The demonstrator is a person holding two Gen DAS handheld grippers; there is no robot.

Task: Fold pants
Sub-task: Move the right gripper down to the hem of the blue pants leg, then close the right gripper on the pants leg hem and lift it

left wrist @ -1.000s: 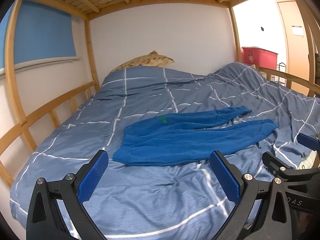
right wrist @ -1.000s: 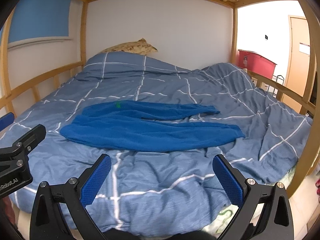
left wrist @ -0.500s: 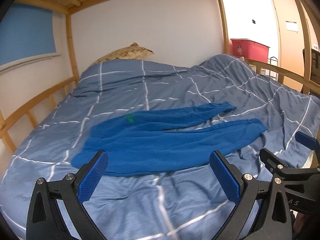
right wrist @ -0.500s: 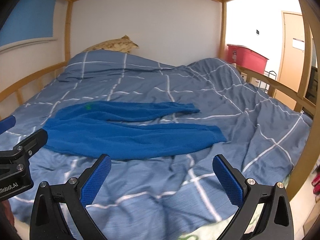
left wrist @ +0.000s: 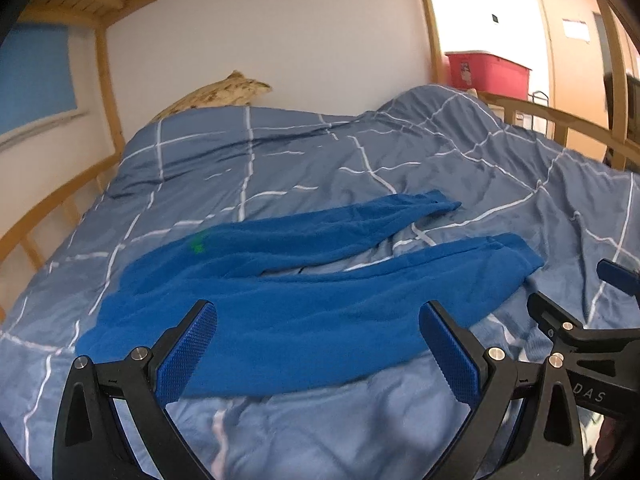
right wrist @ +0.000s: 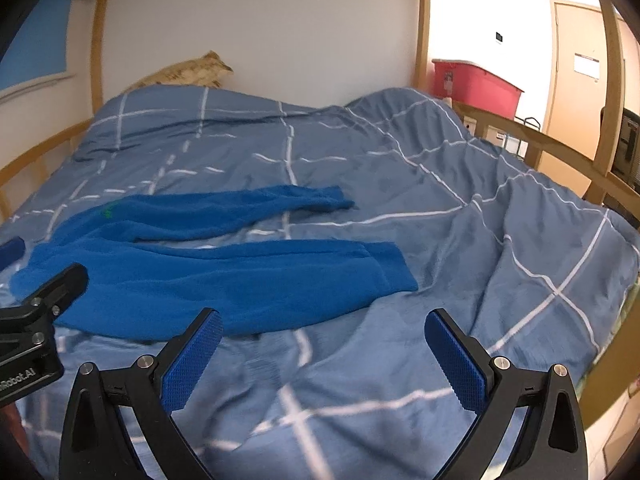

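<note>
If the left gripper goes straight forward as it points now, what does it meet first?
Probably the blue fleece pants lying flat on the grey-blue checked duvet; the open left gripper frames their near leg, though depth is unclear.

Both wrist views low over bed (left wrist: 360, 152), facing headboard wall; share pants (left wrist: 304, 308).

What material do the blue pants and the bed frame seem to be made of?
Blue pants: probably fleece or another soft knit, judging by the matte, fuzzy surface and limp drape. Bed frame: light wood, apparently unpainted; the colour suggests it, though blur hides the grain.
</note>
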